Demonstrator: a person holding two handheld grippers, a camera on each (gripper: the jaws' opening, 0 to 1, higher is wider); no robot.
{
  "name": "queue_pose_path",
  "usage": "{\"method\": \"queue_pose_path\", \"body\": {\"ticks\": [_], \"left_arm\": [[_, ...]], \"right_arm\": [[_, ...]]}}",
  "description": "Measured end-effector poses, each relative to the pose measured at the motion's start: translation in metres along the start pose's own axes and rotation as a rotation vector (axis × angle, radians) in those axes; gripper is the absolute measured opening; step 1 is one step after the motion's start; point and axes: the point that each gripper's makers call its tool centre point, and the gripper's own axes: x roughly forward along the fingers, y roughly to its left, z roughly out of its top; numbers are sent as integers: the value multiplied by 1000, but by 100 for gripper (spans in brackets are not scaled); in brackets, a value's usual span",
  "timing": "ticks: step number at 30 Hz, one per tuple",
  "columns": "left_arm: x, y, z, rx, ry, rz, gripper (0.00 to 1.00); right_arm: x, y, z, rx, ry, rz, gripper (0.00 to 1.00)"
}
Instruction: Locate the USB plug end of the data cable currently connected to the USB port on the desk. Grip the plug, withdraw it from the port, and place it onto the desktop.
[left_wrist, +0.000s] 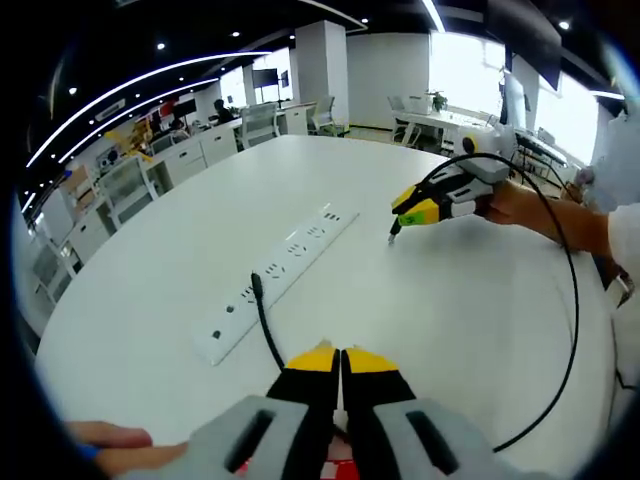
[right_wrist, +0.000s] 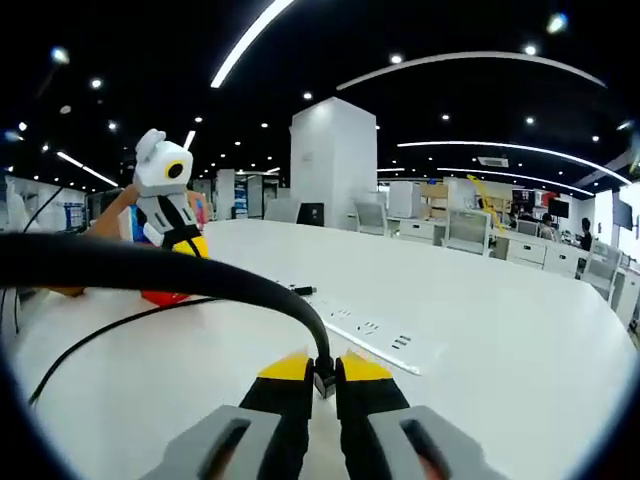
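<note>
Pinching the black cable (left_wrist: 268, 335) between its yellow-tipped jaws, the left gripper (left_wrist: 340, 358) has its jaws pressed nearly together near the bottom of the left gripper view. From the jaws the cable runs up and away to a plug end (left_wrist: 256, 283) that sits at the side of the white power strip (left_wrist: 280, 280); whether it is seated in a port cannot be told. That plug's long axis lies along the cable, pointing away from the left gripper toward the strip. One power strip lies on the white table (left_wrist: 150, 330), long axis slanting toward the upper right of this view, with several sockets along it.

The right gripper (right_wrist: 318, 372) also has its jaws drawn close, nipping a small connector (right_wrist: 324, 384) at the other end of the cable, which arches thickly up and to the left in the right gripper view. In the left gripper view the right gripper (left_wrist: 412, 213) sits across the table, tips angled down at the tabletop, with the cable looping in a wide arc to its right. A hand (left_wrist: 515, 205) holds it. Two grippers and one cable are seen in all.
</note>
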Motion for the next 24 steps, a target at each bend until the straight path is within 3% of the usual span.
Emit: {"method": "queue_pose_path", "body": {"ticks": [17,21,24], "left_arm": [[-1,0,0,1,-1,1,2],[-1,-1,0,1,-2,1,2],[-1,-1,0,1,-2,1,2]], "right_arm": [[-8,-7,-6,-40,33,23,13],[-10,-10,-12,-34,55,22,12],[-15,-12,-18,-81,101,8,12]]}}
